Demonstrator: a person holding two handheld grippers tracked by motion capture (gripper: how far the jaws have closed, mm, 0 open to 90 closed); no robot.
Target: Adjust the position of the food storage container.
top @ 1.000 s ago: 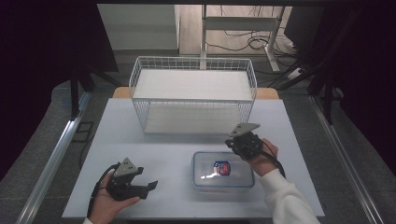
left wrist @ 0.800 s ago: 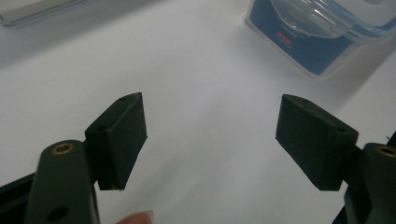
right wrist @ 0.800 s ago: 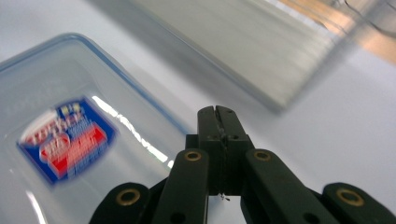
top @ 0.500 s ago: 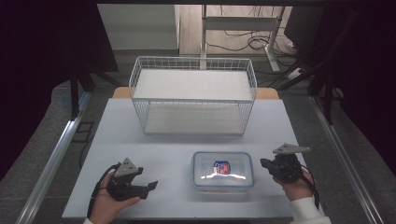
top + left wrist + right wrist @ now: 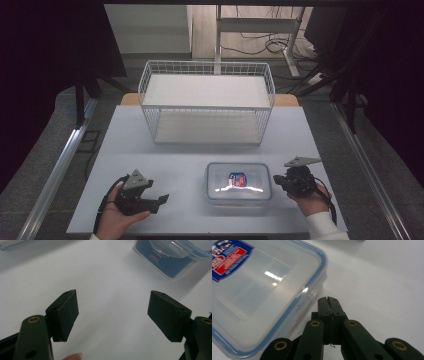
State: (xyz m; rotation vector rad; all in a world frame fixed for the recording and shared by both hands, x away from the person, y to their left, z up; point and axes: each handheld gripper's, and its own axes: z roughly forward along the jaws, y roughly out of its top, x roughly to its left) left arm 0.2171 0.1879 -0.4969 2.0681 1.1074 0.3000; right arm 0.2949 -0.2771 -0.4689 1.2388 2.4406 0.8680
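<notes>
Since a second ago: right gripper (image 5: 278,180) has moved from far of the box (image 5: 239,181) to just beside its right edge.
Right jaws: pressed together, empty.
Left gripper (image 5: 159,201): jaws wide, near-left, idle.
Box: near-centre, lidded.
Meaning: probably a latch approach.

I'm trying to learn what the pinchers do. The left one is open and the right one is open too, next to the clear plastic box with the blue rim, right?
Not quite. The right gripper is shut: the right gripper view shows its black fingers pressed together, holding nothing. The rest is right: the left gripper is open, and the right one sits beside the clear plastic box with the blue rim.
</notes>
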